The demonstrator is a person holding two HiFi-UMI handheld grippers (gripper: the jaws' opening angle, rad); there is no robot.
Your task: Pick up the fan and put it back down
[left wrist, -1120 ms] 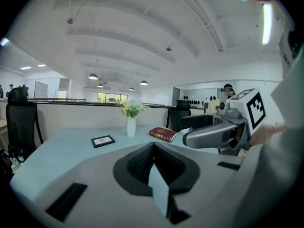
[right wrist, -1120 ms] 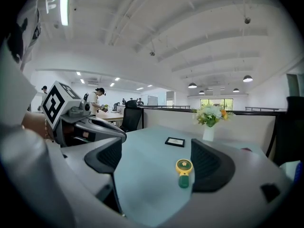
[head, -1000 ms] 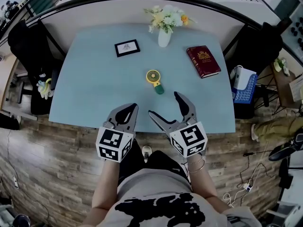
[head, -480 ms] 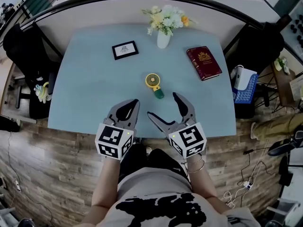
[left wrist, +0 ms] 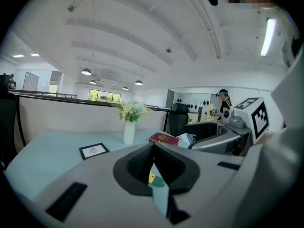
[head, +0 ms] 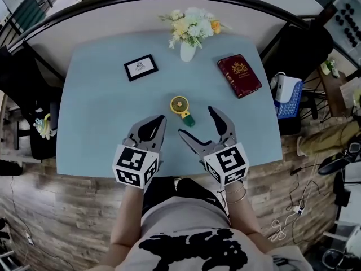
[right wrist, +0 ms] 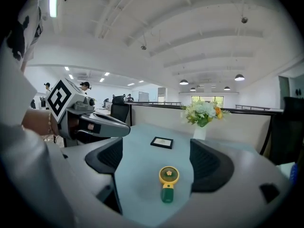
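- Head view: the fan (head: 181, 108) lies flat on the desk (head: 101, 106), on the person's side of the vase (head: 188, 49), with nothing touching it.
- Right gripper (head: 196, 122) hovers just short of the fan, farther from the vase, with its jaws wide apart. Its own view frames the fan between them.
- Left gripper (head: 161, 119), about as far from the vase, has its jaws pressed together on nothing.
- This looks like the approach step. Next, the right gripper should advance, lower around the green handle, then close.
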